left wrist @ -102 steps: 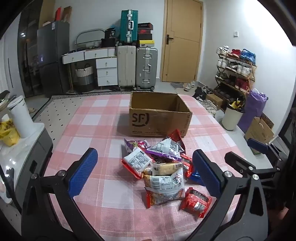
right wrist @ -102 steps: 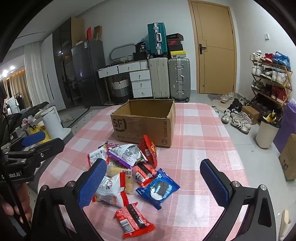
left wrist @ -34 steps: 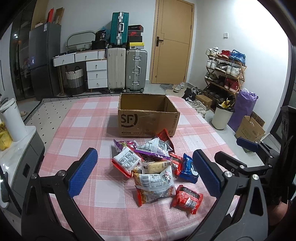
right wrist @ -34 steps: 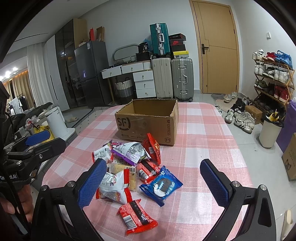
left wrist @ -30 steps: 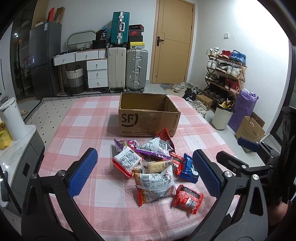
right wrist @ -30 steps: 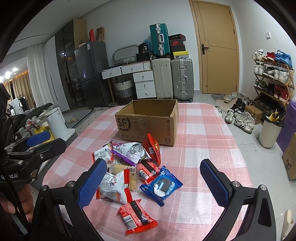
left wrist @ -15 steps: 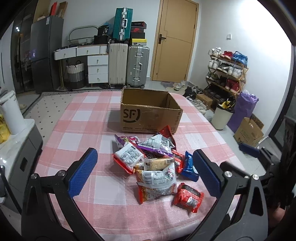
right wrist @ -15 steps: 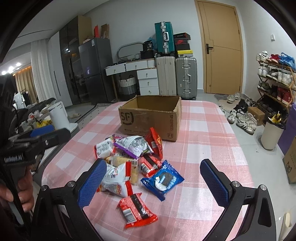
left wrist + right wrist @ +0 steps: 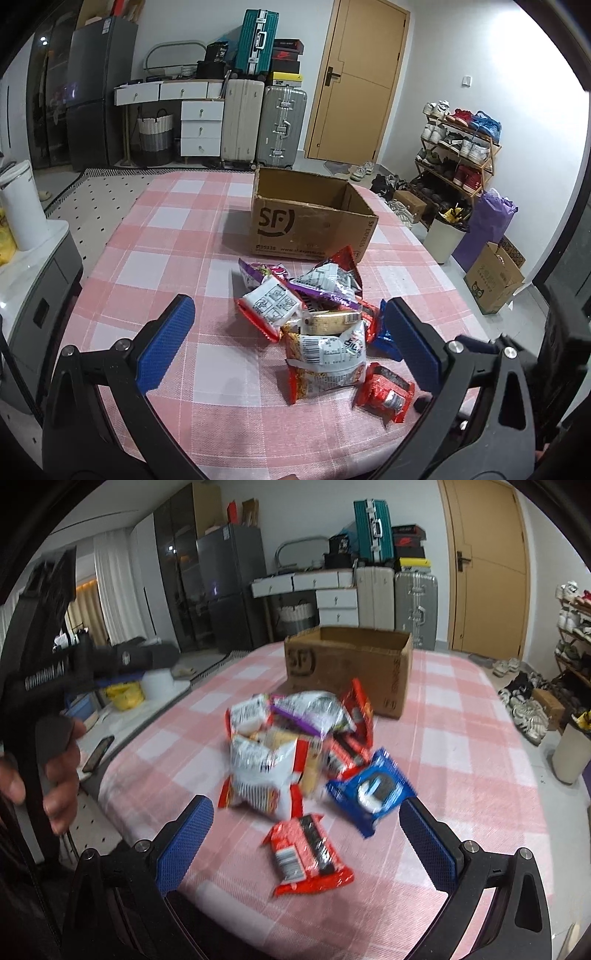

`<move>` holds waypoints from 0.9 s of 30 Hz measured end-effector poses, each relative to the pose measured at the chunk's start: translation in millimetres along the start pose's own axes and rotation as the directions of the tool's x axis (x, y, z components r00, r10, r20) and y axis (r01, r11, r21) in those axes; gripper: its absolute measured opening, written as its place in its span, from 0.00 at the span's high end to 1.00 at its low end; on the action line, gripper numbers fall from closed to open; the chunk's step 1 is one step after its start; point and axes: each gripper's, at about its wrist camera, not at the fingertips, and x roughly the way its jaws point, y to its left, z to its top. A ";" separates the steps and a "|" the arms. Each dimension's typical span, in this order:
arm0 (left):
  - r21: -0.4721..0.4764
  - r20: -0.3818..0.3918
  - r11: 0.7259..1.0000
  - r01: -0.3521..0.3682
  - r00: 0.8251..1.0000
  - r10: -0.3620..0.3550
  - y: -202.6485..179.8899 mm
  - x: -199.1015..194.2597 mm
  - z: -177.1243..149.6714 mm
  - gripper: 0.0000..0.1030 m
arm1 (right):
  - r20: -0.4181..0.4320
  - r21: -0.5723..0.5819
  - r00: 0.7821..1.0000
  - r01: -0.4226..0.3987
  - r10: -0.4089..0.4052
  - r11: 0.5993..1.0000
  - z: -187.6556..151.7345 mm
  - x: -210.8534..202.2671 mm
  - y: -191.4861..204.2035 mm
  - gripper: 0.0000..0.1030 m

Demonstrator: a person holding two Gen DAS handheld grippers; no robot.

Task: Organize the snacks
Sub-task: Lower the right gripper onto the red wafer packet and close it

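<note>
Hovering over the near edge of a table with a pink-and-white checked cloth (image 9: 173,236), both grippers hold nothing. Left gripper (image 9: 288,345): jaws spread wide, blue pads on either side of the snack pile (image 9: 314,317). Right gripper (image 9: 306,840): jaws also wide apart, above the nearest red packet (image 9: 306,853), not touching it.

One cardboard box (image 9: 310,218) sits open-topped behind the pile, "SF" printed on its front; the interior that shows holds no snacks. All snacks lie on the cloth just in front of the box.

Count, as far as the overlap allows, about nine packets:
- one blue cookie packet (image 9: 371,788), at the pile's right edge
- one red packet alone at the front
- one large white-and-red bag (image 9: 262,775) in the front middle
- one white packet with red trim (image 9: 271,304) on the left
- one silver-and-purple bag (image 9: 310,709) on top
- one red packet standing up (image 9: 360,707) nearest the box
- several more partly buried; exact number cannot be told.

A hand (image 9: 55,771) grips the left tool's handle in the right view, which is motion-blurred.
</note>
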 end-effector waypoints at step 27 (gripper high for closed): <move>-0.060 -0.099 0.993 0.098 0.990 -0.104 36.6 48.0 -25.5 0.01 | -0.200 -0.024 0.979 -0.033 0.027 0.999 -38.2 74.2 -0.3 0.22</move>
